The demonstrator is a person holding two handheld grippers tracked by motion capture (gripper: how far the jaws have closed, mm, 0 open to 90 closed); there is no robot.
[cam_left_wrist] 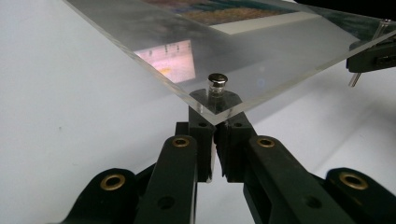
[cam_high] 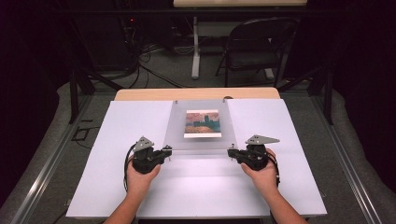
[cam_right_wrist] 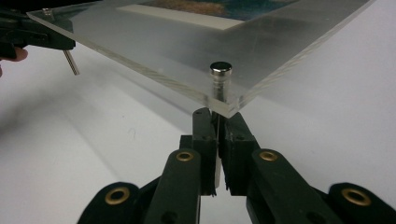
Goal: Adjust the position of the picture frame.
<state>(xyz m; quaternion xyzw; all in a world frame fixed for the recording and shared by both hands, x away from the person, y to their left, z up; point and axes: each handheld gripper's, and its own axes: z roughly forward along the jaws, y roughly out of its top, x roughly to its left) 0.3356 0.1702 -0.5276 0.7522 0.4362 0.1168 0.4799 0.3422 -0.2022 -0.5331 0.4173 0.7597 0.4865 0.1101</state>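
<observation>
Holding the clear acrylic frame (cam_high: 200,125) by its two near corners, I have my left gripper (cam_left_wrist: 214,122) fingers clamped on the left corner pin (cam_left_wrist: 217,83) and my right gripper (cam_right_wrist: 218,122) fingers clamped on the right corner pin (cam_right_wrist: 220,80), the near edge lifted off the white worktop (cam_high: 116,140)

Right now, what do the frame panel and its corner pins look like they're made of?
The panel looks like clear acrylic, possibly glass: transparent, thick, with a polished edge, the print visible through it. The corner pins look like polished metal, silvery and reflective. The left gripper and right gripper each clamp a pin beneath a near corner.
</observation>
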